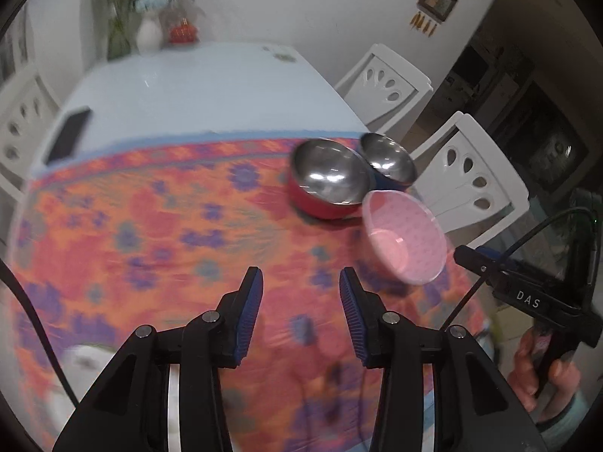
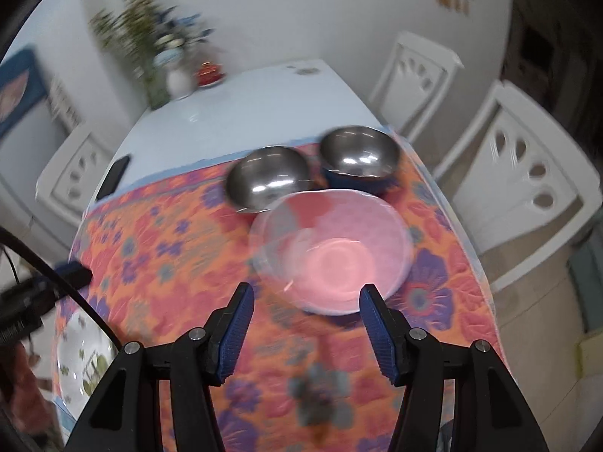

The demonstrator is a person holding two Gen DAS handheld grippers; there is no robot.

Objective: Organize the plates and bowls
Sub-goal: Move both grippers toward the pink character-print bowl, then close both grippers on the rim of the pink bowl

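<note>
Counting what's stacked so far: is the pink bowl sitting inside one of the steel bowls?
No, the pink bowl sits on the cloth, in front of both steel bowls.

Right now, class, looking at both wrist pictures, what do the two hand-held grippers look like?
The left gripper and the right gripper match: black angular linkage arms joined by round silver pins, each ending in two fingers faced with ribbed blue pads. From the left wrist view, the right gripper's black body bears white letters "DAS", with a thin black cable looping above it. A pale blue sleeve cuff shows there.
</note>
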